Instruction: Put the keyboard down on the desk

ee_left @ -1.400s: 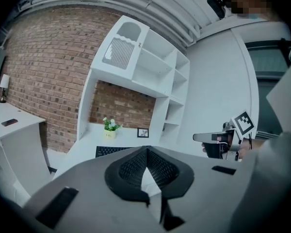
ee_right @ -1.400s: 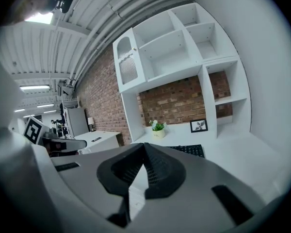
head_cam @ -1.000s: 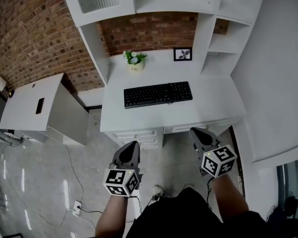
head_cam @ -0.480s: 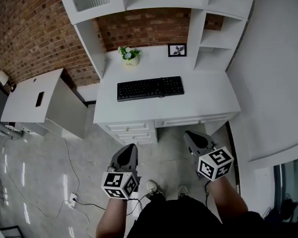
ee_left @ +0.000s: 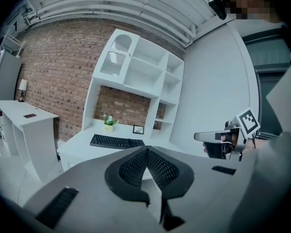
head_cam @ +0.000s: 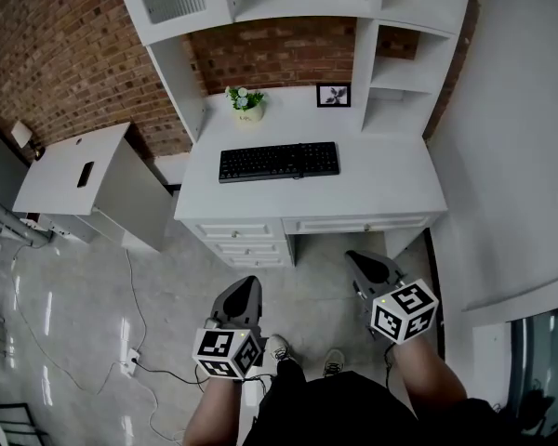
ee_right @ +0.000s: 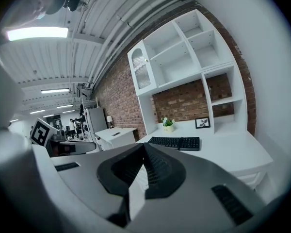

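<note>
Keyboard [head_cam: 279, 162] lies on the desk [head_cam: 391, 189] — done, we judge, nothing left; left gripper [head_cam: 248, 284] and right gripper [head_cam: 359, 259] closed, empty.

Black keyboard [head_cam: 278, 162] on the white desk [head_cam: 391, 179].
Flat, keys up, upper centre of the head view.
</note>
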Available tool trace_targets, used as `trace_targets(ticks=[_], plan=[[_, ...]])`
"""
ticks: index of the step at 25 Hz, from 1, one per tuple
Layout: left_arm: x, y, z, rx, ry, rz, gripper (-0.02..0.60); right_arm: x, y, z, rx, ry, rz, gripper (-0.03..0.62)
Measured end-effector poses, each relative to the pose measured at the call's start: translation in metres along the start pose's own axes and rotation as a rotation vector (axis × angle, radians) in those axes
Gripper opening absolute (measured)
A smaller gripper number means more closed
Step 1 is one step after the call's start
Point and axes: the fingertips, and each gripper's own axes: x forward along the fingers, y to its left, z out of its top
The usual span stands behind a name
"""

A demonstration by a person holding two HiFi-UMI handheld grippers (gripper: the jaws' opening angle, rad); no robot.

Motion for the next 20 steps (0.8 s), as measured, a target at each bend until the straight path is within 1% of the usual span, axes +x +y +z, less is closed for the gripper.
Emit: trace_targets(ticks=[7, 13, 20], plan=[[-0.017, -0.025, -0.003, 0.009, -0.027, 0.034, 0.018, -0.021, 0.001, 0.0, -0.019, -0.013, 0.044, 0.018], [-0.031, -0.037, -0.007, 0.01, -0.049, 0.062, 0.018, -0.034, 0.004, -0.003, -0.034, -0.019, 0.077, 0.018], [-0.042, -0.046, -0.008, 0.01, -0.058, 0.077, 0.018, -0.043, 0.008, -0.003, -0.042, -0.025, 0.096, 0.017]])
